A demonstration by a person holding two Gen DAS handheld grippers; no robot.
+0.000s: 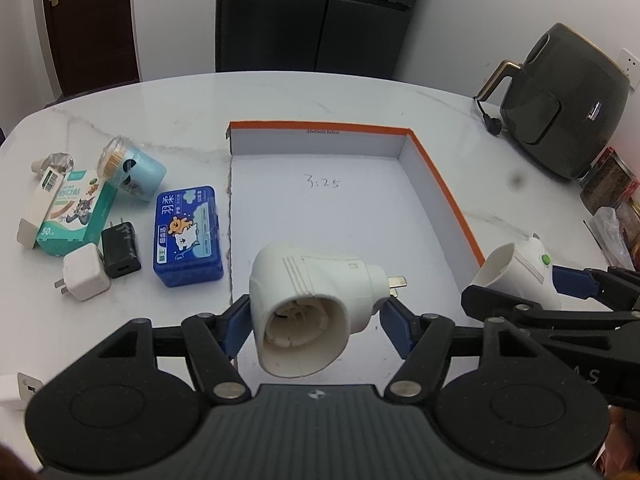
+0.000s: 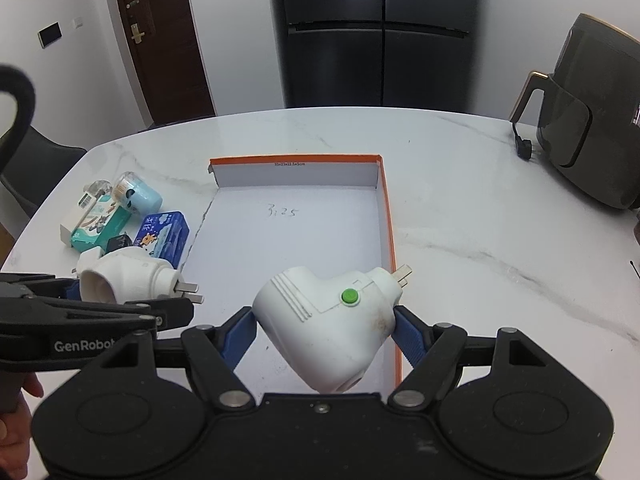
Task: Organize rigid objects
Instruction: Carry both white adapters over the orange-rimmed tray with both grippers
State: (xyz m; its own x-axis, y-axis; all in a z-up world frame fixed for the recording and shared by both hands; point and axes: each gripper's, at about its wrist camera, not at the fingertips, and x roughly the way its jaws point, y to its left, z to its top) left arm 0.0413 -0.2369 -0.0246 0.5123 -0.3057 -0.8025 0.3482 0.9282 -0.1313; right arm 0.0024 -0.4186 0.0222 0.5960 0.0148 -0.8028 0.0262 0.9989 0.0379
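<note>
white marble tabletop (image 1: 328, 96) fills the room's middle, with a dark fridge (image 1: 316, 12) and brown door (image 1: 90, 20) behind it and a dark grey air fryer (image 1: 568, 100) at about two o'clock. an open white cardboard tray with an orange rim (image 1: 440, 184) lies flat at the centre, nothing resting on its floor. the left gripper (image 1: 316, 320) is clenched on a white plastic plug-in socket adapter (image 1: 312, 300), blue pads pressing its sides, its hollow round mouth facing the camera and its metal prongs pointing to three o'clock, held above the tray's near left edge. the right gripper (image 2: 324, 328) is likewise clamped on a second white plug-in adapter with a green button (image 2: 332, 320), prongs aimed at about one o'clock, hanging over the tray's right wall. at nine o'clock of the tray sits a cluster: a blue rectangular floss box (image 1: 188, 236), a black charger cube (image 1: 120, 250), a white charger cube (image 1: 84, 272), a teal carton (image 1: 76, 212) and a pale blue toothpick jar (image 1: 132, 172) lying on its side.
</note>
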